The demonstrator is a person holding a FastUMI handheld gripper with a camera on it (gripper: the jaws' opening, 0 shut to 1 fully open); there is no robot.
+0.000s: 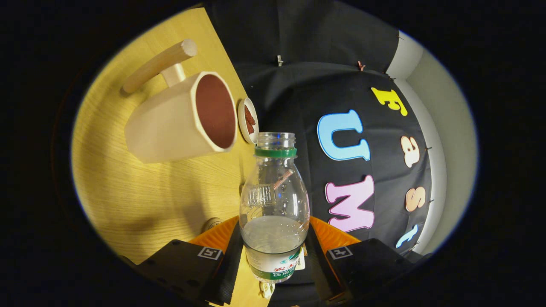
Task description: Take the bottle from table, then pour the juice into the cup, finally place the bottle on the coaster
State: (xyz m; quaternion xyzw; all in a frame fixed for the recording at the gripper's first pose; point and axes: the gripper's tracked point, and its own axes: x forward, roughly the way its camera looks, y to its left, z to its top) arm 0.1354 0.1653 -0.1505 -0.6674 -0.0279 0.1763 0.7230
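A clear plastic bottle (275, 192) with a green neck ring and no cap stands between my fingers (232, 260), and my gripper (273, 245) is shut on its labelled lower part. Pale liquid fills about the lower third of it. The whole view is rolled, so the wooden table (128, 192) runs up one side. Beyond the fingers and to the side of the bottle's mouth sits a beige cup (170, 123) with a wooden stick handle (160, 64) and a brown inside. The bottle's mouth is close to the cup's rim but apart from it.
A small white dish (247, 120) holding something reddish-brown sits just past the cup at the table's edge. A small round object (212, 223) lies on the table beside one finger, partly hidden. Black cloth hangs past the table's edge.
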